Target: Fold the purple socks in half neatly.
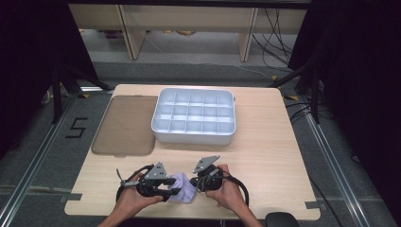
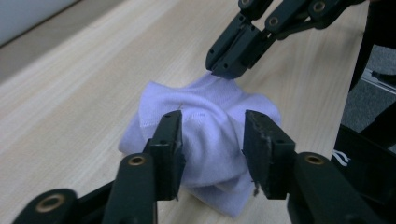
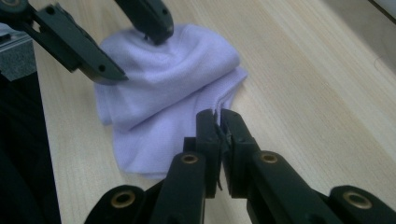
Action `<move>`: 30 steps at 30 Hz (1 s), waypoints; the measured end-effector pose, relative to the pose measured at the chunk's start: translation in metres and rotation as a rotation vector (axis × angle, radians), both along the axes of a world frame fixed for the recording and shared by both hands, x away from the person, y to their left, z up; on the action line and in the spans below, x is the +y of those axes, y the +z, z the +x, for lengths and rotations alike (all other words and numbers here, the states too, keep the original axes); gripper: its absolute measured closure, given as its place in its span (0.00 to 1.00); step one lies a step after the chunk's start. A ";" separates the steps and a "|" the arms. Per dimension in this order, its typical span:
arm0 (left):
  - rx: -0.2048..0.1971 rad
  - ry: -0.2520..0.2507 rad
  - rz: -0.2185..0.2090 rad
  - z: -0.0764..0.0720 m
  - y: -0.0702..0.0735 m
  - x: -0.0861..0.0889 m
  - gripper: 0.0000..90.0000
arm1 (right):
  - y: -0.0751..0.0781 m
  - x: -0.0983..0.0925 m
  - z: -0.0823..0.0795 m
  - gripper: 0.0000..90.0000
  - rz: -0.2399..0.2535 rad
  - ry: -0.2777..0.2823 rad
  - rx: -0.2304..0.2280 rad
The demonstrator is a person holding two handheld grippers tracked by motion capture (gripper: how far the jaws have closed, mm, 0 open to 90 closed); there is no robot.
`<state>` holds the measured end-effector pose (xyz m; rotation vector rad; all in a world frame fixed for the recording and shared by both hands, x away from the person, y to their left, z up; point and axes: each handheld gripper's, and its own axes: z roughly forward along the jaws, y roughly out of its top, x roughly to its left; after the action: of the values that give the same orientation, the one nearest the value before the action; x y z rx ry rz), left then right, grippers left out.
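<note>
left gripper (image 2: 212, 140): jaws parted astride crumpled lilac knit cloth (image 2: 210, 126), unclamped | right gripper (image 3: 219, 123): jaws closed, pinching cloth's edge

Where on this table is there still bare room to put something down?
The widest bare patch is the wood right of the white divided tray, out to the table's right edge. Another strip runs between the tray's front wall and the hands. The left rear is taken by the brown lid. The front middle is crowded: both tongs meet at the lilac cloth.
</note>
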<state>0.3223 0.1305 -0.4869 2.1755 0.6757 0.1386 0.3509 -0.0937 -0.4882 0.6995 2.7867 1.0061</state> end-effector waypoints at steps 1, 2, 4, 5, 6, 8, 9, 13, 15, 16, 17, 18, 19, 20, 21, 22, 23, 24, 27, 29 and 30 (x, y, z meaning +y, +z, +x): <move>-0.007 -0.006 -0.002 0.001 0.002 0.001 0.61 | 0.000 0.000 -0.001 0.97 -0.003 -0.010 0.012; 0.000 0.007 -0.008 0.000 0.003 0.002 0.59 | 0.001 0.000 -0.002 0.97 -0.006 -0.015 0.016; -0.012 -0.008 -0.037 -0.001 0.007 0.005 0.56 | 0.000 0.000 -0.002 0.96 0.000 -0.016 0.014; -0.006 -0.008 -0.050 -0.002 0.008 0.007 0.56 | 0.001 0.000 -0.002 0.96 -0.006 -0.029 0.014; -0.021 -0.018 -0.051 -0.001 0.011 0.010 0.56 | 0.000 0.000 -0.001 0.96 0.001 -0.016 0.007; -0.017 -0.007 -0.084 -0.003 0.014 0.015 0.55 | 0.002 -0.001 -0.001 0.96 0.003 0.000 -0.003; -0.006 0.001 -0.110 -0.004 0.016 0.019 0.55 | 0.002 -0.001 0.000 0.96 0.007 -0.001 -0.003; -0.006 0.017 -0.128 -0.006 0.020 0.032 0.62 | 0.006 -0.004 0.001 0.96 0.036 -0.010 -0.001; -0.008 0.031 -0.114 -0.006 0.018 0.040 0.64 | 0.011 -0.004 0.000 0.96 0.044 -0.018 -0.016; -0.009 0.039 -0.111 -0.006 0.016 0.043 0.66 | 0.012 -0.003 -0.001 0.96 0.062 -0.015 -0.023; 0.001 0.054 -0.113 -0.006 0.012 0.047 0.67 | 0.016 -0.001 -0.002 0.96 0.057 -0.008 -0.024; 0.009 0.061 -0.100 -0.007 0.011 0.050 0.67 | 0.019 0.002 -0.005 0.96 0.064 0.006 -0.025; 0.012 0.054 -0.087 -0.006 0.009 0.054 0.67 | 0.019 0.005 -0.006 0.96 0.072 0.014 -0.030; 0.022 0.061 -0.075 -0.007 0.007 0.057 0.66 | 0.020 0.008 -0.008 0.96 0.081 0.025 -0.021; 0.029 0.075 -0.058 -0.009 0.005 0.060 0.63 | 0.021 0.012 -0.009 0.96 0.087 0.034 -0.020; 0.039 0.094 -0.066 -0.010 0.003 0.061 0.60 | 0.022 0.017 -0.010 0.97 0.091 0.050 -0.014; 0.025 0.098 -0.056 -0.011 0.002 0.065 0.59 | 0.023 0.020 -0.011 0.97 0.090 0.057 -0.012; 0.029 0.112 -0.041 -0.011 0.002 0.068 0.57 | 0.024 0.026 -0.012 0.97 0.101 0.077 -0.010; 0.010 0.152 0.000 -0.013 -0.002 0.081 0.53 | 0.025 0.041 -0.014 0.97 0.082 0.122 -0.028; 0.016 0.178 0.011 -0.013 -0.004 0.089 0.52 | 0.026 0.053 -0.017 0.97 0.068 0.141 -0.020; 0.017 0.186 0.016 -0.012 -0.005 0.093 0.51 | 0.026 0.058 -0.018 0.97 0.071 0.157 -0.008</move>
<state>0.3099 0.2230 -0.4915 2.1279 0.8892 0.2242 0.3325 -0.0352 -0.4622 0.4895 2.8483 1.1370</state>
